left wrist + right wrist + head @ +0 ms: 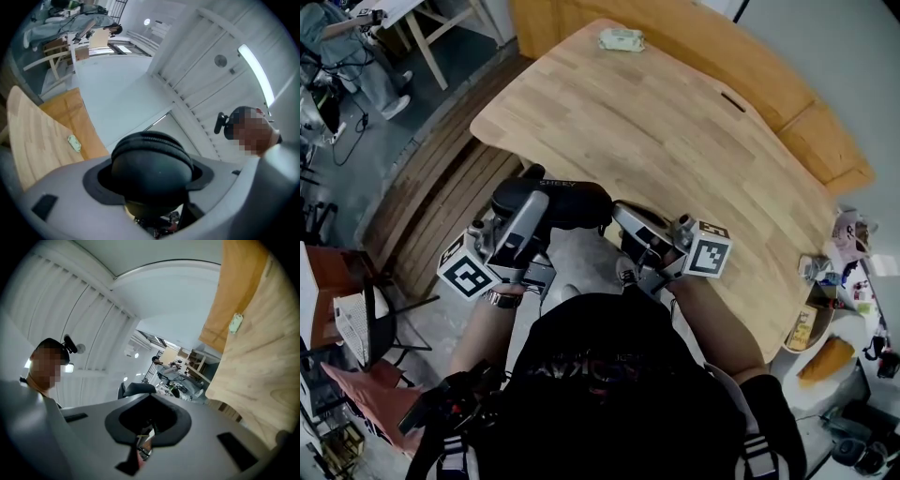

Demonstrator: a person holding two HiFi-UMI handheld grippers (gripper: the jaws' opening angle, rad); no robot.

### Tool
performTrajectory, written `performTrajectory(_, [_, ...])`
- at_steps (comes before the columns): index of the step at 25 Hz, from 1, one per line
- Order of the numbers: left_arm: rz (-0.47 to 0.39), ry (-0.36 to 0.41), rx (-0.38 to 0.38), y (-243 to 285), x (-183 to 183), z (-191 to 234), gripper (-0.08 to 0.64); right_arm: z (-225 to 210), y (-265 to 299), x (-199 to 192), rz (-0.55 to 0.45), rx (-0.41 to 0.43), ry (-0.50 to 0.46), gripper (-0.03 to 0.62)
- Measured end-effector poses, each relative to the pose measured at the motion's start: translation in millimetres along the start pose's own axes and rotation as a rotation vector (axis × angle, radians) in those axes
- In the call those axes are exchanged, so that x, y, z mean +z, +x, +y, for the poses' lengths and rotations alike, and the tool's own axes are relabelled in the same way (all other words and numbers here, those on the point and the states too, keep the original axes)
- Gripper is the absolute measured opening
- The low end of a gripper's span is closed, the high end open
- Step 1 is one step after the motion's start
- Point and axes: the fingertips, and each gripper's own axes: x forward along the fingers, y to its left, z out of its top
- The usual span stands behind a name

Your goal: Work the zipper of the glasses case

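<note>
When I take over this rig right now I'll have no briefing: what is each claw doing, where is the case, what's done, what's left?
Left claw: clamped around one end of the black oval zippered glasses case, held in the air near the body, off the light wooden table.
Right claw: shut, beside the case's other end; whether it pinches the pull tab isn't visible.
Done: case picked up; the zipper looks closed at the end in view.
Left: find the pull tab and run the zipper.
</note>
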Motion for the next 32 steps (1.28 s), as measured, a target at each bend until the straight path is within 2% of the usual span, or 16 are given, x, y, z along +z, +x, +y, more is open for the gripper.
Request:
performTrajectory(6, [-0.018, 0.052, 0.079, 0, 3, 9, 0.345, 4, -3, -2, 0.026, -0.028, -0.083, 0.017])
performTrajectory(17, [0.097, 0.438, 0.157, 7, -13, -5, 0.345, 10, 9, -16, 0.075, -0.023, -0.113, 0.017])
performTrajectory(24, [0.138, 0.531, 0.195, 8, -17, 1, 0.345, 17, 24, -23, 0.106, 0.009, -0.108, 0.017])
performTrajectory(32, [0.256, 0.779, 0.237, 11, -35, 2, 0.345, 27, 38, -36, 0.157, 0.065, -0.092, 0.017])
